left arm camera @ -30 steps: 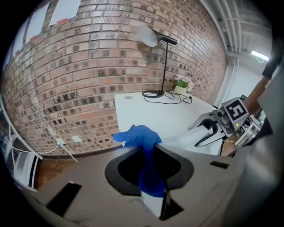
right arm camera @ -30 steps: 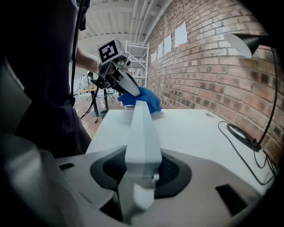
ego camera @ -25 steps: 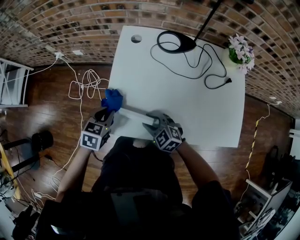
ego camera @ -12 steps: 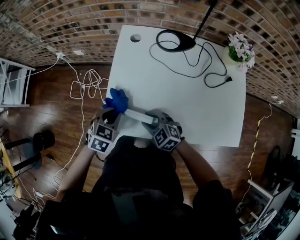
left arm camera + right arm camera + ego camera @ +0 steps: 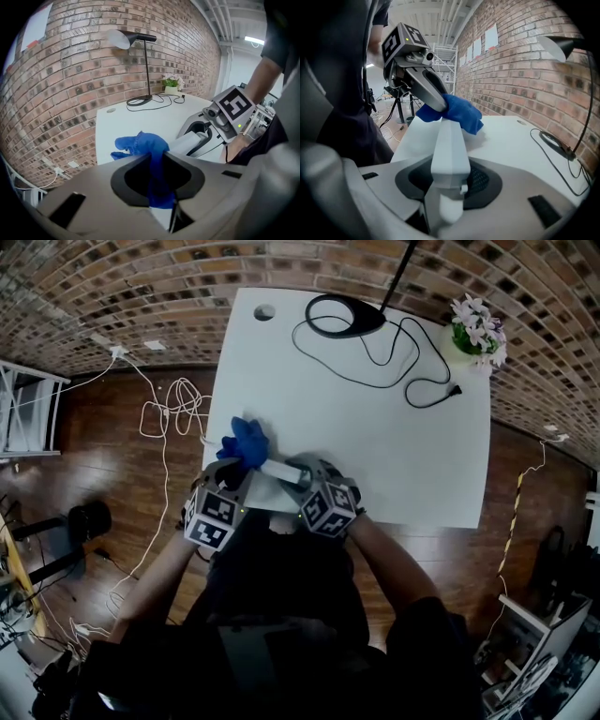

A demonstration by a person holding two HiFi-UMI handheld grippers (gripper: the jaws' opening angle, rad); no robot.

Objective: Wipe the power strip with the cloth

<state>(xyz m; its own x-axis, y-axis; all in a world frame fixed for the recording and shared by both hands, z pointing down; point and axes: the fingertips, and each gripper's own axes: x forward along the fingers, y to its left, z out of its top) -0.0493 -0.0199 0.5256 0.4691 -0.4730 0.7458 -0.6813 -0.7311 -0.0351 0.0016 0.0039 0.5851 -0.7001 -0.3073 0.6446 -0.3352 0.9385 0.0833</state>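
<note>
White power strip (image 5: 279,470), long axis left-right; left end under blue cloth (image 5: 246,442).

White table (image 5: 375,456), black lamp base (image 5: 366,324) and loose cord (image 5: 454,390) at far edge, flower pot (image 5: 472,334) at far-right corner

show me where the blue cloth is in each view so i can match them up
Head view: blue cloth left of centre, near the table's left edge, at the power strip's left end.
Left gripper view: cloth lower centre, pinched in the left claw.
Right gripper view: cloth centre, beyond the power strip gripped by the right claw.
Shared landmark: the white power strip, in all three.
</note>
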